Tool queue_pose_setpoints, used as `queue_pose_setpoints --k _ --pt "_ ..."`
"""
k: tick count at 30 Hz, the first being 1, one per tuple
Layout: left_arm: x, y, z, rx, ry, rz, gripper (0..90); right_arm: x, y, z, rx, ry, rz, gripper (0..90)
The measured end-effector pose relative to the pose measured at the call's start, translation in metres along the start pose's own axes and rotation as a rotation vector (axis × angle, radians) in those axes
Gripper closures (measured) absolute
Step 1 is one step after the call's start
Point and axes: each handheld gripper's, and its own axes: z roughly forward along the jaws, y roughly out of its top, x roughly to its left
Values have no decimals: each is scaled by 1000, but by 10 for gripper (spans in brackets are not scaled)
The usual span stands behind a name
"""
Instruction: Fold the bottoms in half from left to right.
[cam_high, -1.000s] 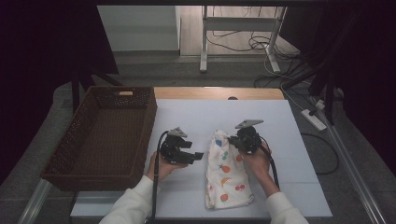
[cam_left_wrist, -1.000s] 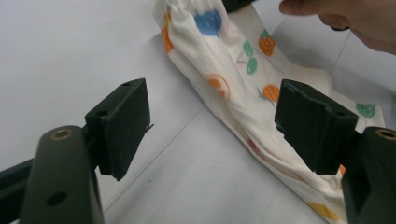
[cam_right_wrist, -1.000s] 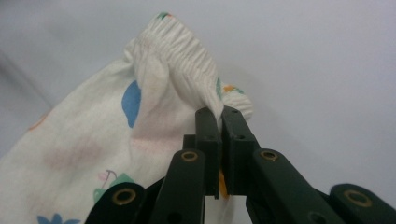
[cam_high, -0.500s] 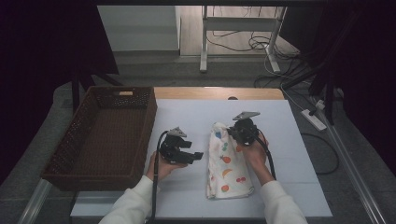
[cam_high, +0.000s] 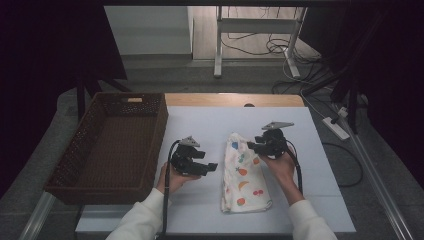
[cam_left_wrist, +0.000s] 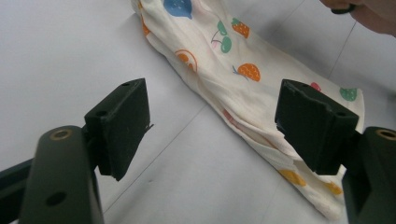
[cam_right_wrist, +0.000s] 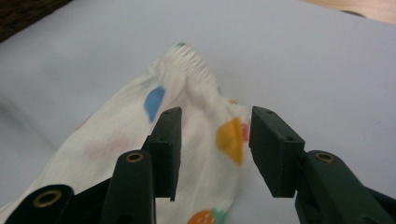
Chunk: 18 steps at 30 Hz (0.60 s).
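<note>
the cream fruit-print folded cloth (cam_high: 246, 175) lies as a long narrow strip on the white table surface (cam_high: 320, 200), its near end squared off toward the person and its far end gathered to a point. compared with one second ago, the strip is narrower and tidier: the near end, formerly spread and slightly askew, now lies straight, which suggests a lengthwise fold has just been completed. the right gripper (cam_high: 253, 146), a black two-jaw tool with a grey three-cornered plate, has moved from the upper right edge of the cloth to a position over its far end; in the right gripper view (cam_right_wrist: 212, 149) the jaws stand moderately apart with the ribbed, gathered tip of the cloth (cam_right_wrist: 196, 107) between and beyond them, not clamped. the left gripper (cam_high: 210, 167), of the same build, has barely shifted; it rests just beside the left edge of the cloth, apart from it, and in the left gripper view (cam_left_wrist: 212, 126) its jaws stand wide with bare table between them and the cloth (cam_left_wrist: 243, 79) lying across behind. neither tool holds anything. judged from this layout, the release marks the end of one fold, and the next step probably calls for taking one end of the strip, either to fold it across its length or to lift it. farther left, the dark brown woven rectangular basket (cam_high: 80, 165) sits at the table's edge, well apart from the cloth, and nothing shows inside it; it is the likely destination.
</note>
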Motion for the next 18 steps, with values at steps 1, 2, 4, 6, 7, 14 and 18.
queue_pose_setpoints --k 1,2,4,6,7,14,18 --pt "0 0 0 0 0 0 254 2 -4 -2 0 11 -2 532" --pt "0 0 0 0 0 -1 254 3 -7 -4 1 17 -11 530" --pt "0 0 1 0 0 -1 254 8 -14 -8 4 31 -32 526" --pt "0 0 1 1 0 -2 253 12 -20 -11 13 37 -48 524" --pt "0 0 1 2 0 -2 253 14 -22 -12 13 45 -50 524" --pt "0 0 1 2 0 -1 253 24 -31 -14 21 90 -80 519" --pt "0 0 0 -2 0 -1 253 31 -34 -18 19 109 -90 515"
